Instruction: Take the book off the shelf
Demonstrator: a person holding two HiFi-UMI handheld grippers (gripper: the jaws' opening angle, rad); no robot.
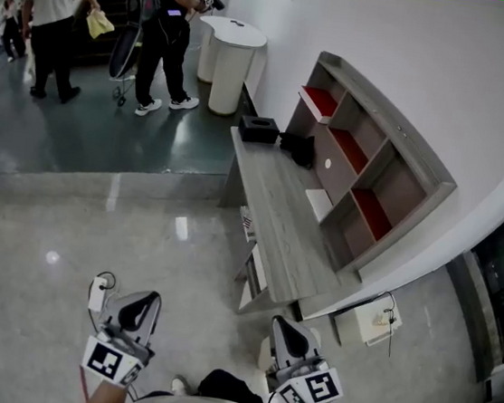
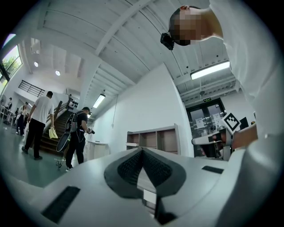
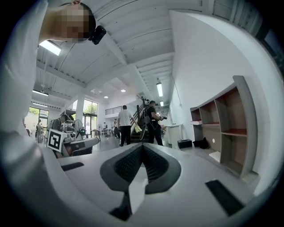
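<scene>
A grey shelf unit with several open compartments stands on a grey desk against the white wall. A flat red-and-white thing that looks like a book sticks out of the far top compartment; it also shows in the right gripper view as the book. Other compartments have red floors. My left gripper and right gripper are held low near my body, well short of the desk. Both are shut and hold nothing. The shut left gripper and right gripper point toward the shelf.
A black box and a black bag sit at the desk's far end, a white sheet near the shelf. Stacked papers lie under the desk. A white box sits on the floor. Two people stand far off by a white counter.
</scene>
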